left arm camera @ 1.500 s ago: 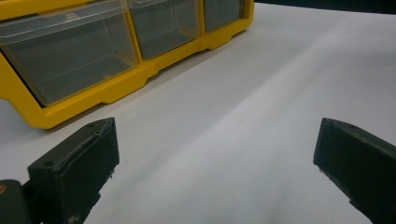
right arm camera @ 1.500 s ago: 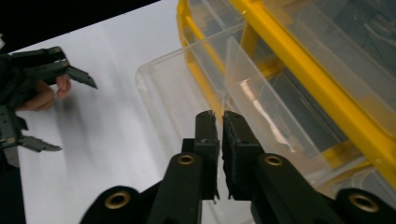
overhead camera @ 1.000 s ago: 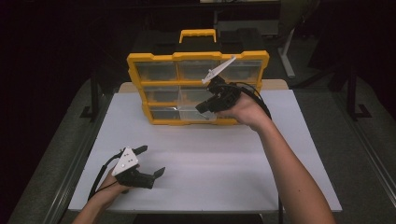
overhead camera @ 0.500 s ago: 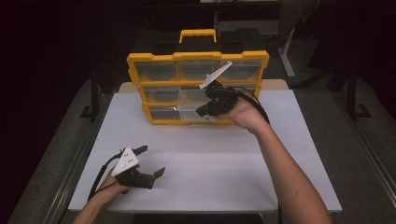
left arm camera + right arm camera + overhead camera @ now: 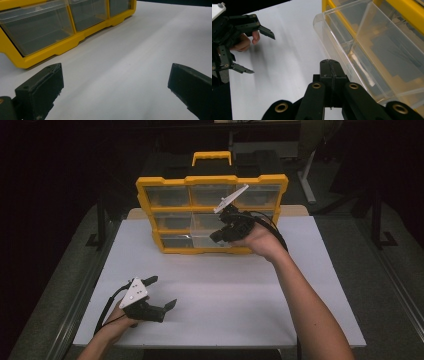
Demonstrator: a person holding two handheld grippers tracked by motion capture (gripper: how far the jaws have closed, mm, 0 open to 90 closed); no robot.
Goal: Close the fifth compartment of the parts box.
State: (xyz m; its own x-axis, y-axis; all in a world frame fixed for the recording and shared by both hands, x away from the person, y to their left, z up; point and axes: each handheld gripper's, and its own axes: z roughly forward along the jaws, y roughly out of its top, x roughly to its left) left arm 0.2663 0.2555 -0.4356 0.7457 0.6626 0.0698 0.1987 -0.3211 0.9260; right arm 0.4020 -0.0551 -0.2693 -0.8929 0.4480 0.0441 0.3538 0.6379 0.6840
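Right gripper (image 5: 331, 65) closed beside pulled-out clear drawer (image 5: 372, 47).

The organizer's yellow plastic frame (image 5: 212, 181) looks glossy, its clear plastic drawer (image 5: 362, 47) smooth, the white tabletop (image 5: 225, 290) matt.

Black two-jaw grippers, left gripper (image 5: 161, 298) and right gripper (image 5: 216, 238), grey three-cornered plates, brass-ringed pivots, trailing black cables

My high view looks forward and down over the white table (image 5: 225, 290), the yellow organizer (image 5: 212, 215) at twelve o'clock. My left gripper view skims low, organizer (image 5: 50, 37) at eleven. My right gripper view sits close against a clear drawer (image 5: 362, 50) at two; all share the tabletop.
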